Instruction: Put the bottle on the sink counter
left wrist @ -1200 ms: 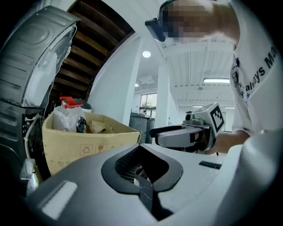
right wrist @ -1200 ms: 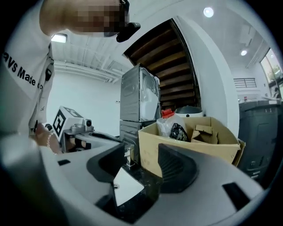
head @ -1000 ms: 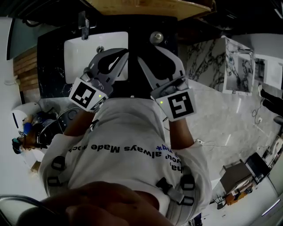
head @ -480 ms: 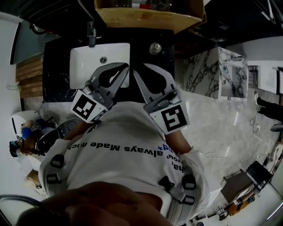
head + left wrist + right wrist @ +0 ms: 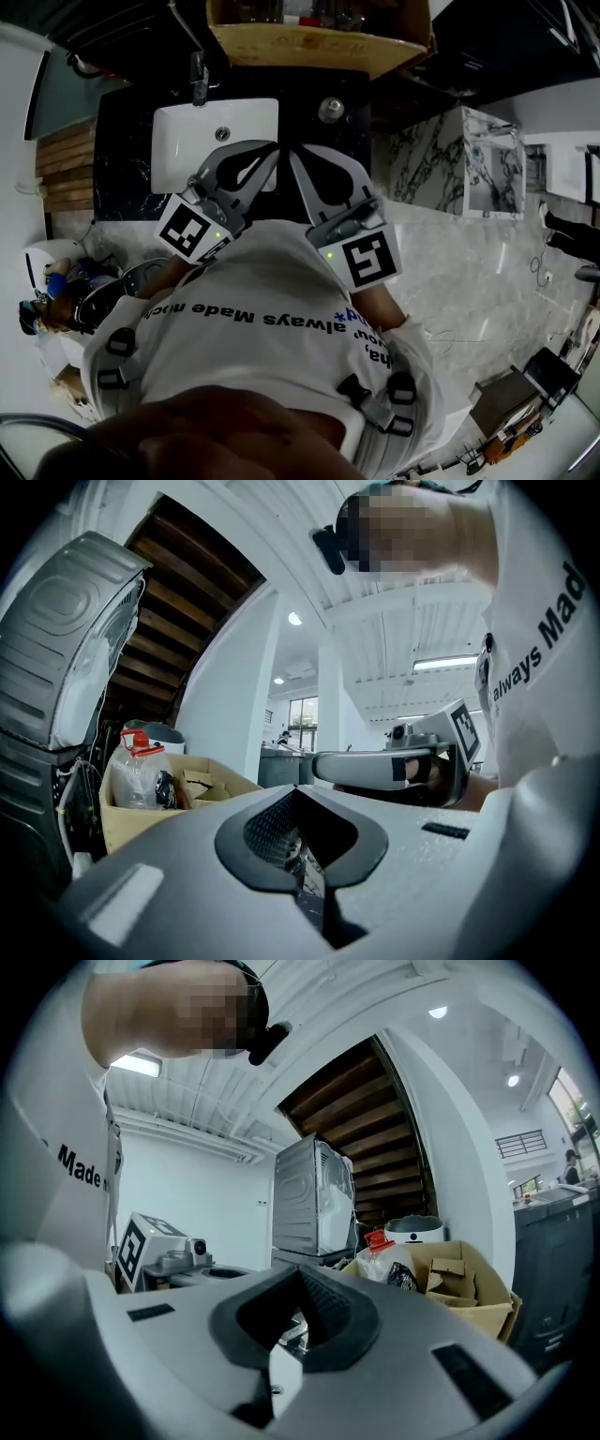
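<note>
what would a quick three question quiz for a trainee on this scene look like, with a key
1. Fill in: the white sink basin is set in a ____ counter.
2. True or false: the right gripper holds the bottle.
3. Where does the bottle stand? A in the cardboard box; B in the sink basin; C on the counter.
Key: 1 black; 2 false, its jaws are shut on nothing; 3 A.
</note>
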